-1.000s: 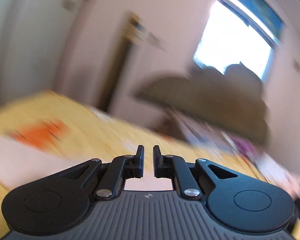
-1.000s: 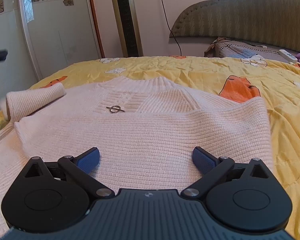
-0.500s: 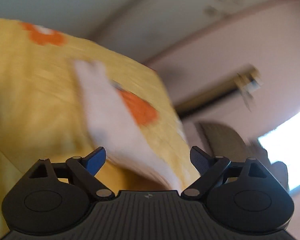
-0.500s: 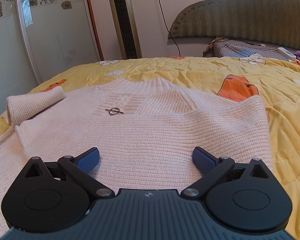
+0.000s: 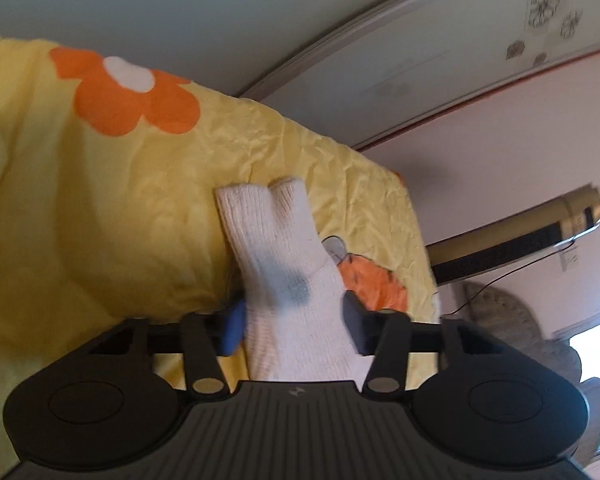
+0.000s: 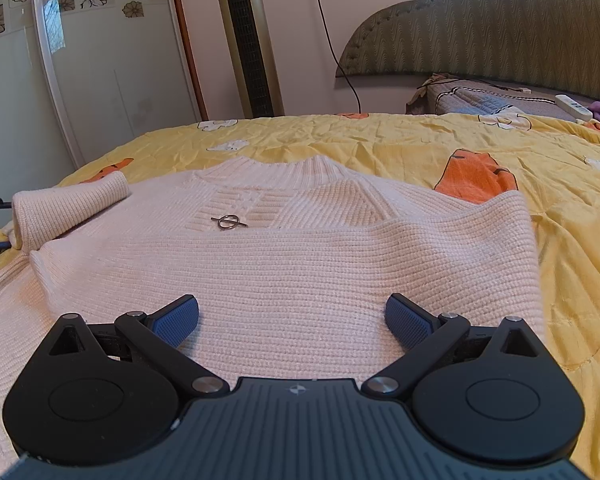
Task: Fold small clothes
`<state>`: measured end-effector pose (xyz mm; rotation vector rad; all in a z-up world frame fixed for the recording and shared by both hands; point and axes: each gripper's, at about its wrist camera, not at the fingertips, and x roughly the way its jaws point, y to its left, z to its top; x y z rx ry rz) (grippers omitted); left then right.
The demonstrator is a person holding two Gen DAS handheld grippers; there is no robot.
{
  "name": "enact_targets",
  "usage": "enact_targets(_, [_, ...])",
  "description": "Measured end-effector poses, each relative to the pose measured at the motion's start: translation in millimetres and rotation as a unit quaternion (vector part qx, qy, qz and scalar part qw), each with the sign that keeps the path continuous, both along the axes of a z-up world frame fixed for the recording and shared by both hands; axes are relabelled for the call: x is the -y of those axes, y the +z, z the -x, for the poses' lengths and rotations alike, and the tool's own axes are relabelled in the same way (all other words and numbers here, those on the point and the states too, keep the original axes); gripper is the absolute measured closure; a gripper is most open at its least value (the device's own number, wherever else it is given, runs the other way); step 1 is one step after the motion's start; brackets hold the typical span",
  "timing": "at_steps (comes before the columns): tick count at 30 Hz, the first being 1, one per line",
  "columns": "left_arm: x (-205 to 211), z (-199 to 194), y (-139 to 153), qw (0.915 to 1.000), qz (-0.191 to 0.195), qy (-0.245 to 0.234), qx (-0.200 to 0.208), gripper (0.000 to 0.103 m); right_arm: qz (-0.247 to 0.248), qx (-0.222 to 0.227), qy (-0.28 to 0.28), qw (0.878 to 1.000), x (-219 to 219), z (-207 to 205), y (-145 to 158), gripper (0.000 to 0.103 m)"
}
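A cream knitted sweater lies spread on the yellow bedspread, a small metal ring on its chest. Its left sleeve is rolled near the bed's left edge. In the left wrist view, which is rolled sideways, that sleeve runs between the fingers of my left gripper. The jaws are closing, and both pads touch the knit. My right gripper hovers open over the sweater's lower front, holding nothing.
A gold tower fan and a sliding glass door stand behind the bed. The padded headboard, a folded blanket and a white remote are at the far right. The bed's left edge drops off just beyond the sleeve.
My left gripper swung down to the bed, rolled sideways, opened wide around the sleeve and then narrowed onto it. The right gripper and the sweater body stayed still.
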<state>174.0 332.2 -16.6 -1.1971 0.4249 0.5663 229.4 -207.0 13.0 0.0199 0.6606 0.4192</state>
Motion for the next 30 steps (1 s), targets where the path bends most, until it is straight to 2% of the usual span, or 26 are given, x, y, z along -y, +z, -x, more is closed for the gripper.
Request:
enact_targets(1, [1,-4,0,0.9998,-0.010,-0.009,-0.015,0.093,0.000,0.000,0.000,1.000,0,0,0,0.003])
enact_targets(3, [7,-8,6,0.9978,-0.050,-0.019,-0.040,0.094,-0.001,0.000,0.000,1.000,0,0,0,0.003])
enact_targets(4, [14,-7,11,0.9966,-0.071,-0.019,-0.038,0.094,-0.002,0.000,0.000,1.000,0,0,0,0.003])
enact_targets(7, [51,-4,45,0.9876,-0.148,-0.052,0.012,0.095,-0.005,-0.001,0.001,1.000,1,0,0,0.002])
enact_targets(9, [90,-8,76,0.9722,-0.203,-0.100,0.058,0.095,-0.007,-0.002,0.001,1.000,1,-1,0,0.002])
enact_targets(12, [159,-11,106,0.9387,-0.250,-0.199,0.129,0.094,-0.012,-0.003,0.001,1.000,2,-3,-1,0.001])
enact_targets(14, [207,-14,109,0.9141,-0.247,-0.280,0.158,0.094,-0.019,-0.004,0.000,1.000,5,-3,0,0.002])
enact_targets(16, [248,-18,94,0.8975,-0.211,-0.355,0.155,0.094,-0.036,-0.006,-0.004,0.999,10,-4,-1,0.002])
enact_targets(18, [280,-19,70,0.8762,-0.162,-0.435,0.128,0.094,-0.066,-0.009,-0.011,0.998,19,-4,-1,0.002])
enact_targets(20, [302,-15,41,0.8570,-0.109,-0.496,0.087,0.093,-0.090,-0.011,-0.016,0.996,26,-5,-1,0.002])
enact_targets(21, [307,-12,30,0.8508,-0.082,-0.514,0.069,0.091,-0.094,-0.011,-0.017,0.995,26,-5,-2,0.002])
enact_targets(22, [309,-3,24,0.8472,-0.058,-0.525,0.056,0.085,-0.093,-0.011,-0.017,0.995,26,-5,-2,0.002])
enact_targets(24, [301,15,21,0.8556,-0.046,-0.512,0.060,0.070,-0.090,-0.011,-0.016,0.996,25,-5,-2,0.002])
enact_targets(26, [285,32,29,0.8645,-0.048,-0.493,0.083,0.033,-0.097,-0.012,-0.016,0.995,25,-5,-2,0.002])
enact_targets(28, [266,53,38,0.8841,-0.066,-0.448,0.114,0.025,-0.104,-0.013,-0.016,0.994,26,-5,-2,0.002])
enact_targets(30, [242,61,37,0.9090,-0.071,-0.392,0.122,0.025,-0.107,-0.013,-0.016,0.994,27,-6,-2,0.001])
